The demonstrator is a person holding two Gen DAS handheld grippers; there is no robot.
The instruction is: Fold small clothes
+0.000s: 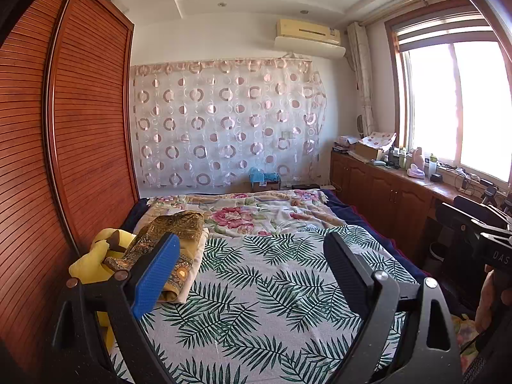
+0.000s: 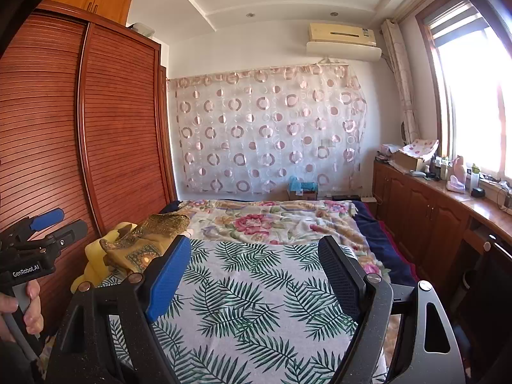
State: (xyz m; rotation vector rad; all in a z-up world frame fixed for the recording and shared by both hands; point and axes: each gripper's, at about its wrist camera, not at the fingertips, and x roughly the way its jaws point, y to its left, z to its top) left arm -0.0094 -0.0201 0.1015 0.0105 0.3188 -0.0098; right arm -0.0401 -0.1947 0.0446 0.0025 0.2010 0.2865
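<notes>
The left hand-held gripper [image 1: 249, 268] is hovering with its jaws standing wide and nothing between them, and the right hand-held gripper [image 2: 252, 275] is doing the same, gaping over the bed's palm-leaf sheet [image 1: 256, 288] with no cloth in its grip. Just beyond and to the left of both sets of fingers, small clothes [image 1: 166, 240] are lying in a loose heap: a gold-patterned piece draped over yellow fabric [image 1: 92, 256], seemingly resting on a pale folded item, close against the slatted wardrobe [image 1: 80, 128]. Farther ahead, a floral blanket [image 1: 256, 214] is covering the far half of the bed. Judging by the bare sheet under the jaws, no garment is laid out for folding yet, so most of the work appears to be waiting; whether the pale layer is an already finished fold is hard to tell. The right wrist view is showing a hand [image 2: 25, 307] gripping the other tool's handle, while the left view is revealing the pile's lower edge more fully.
</notes>
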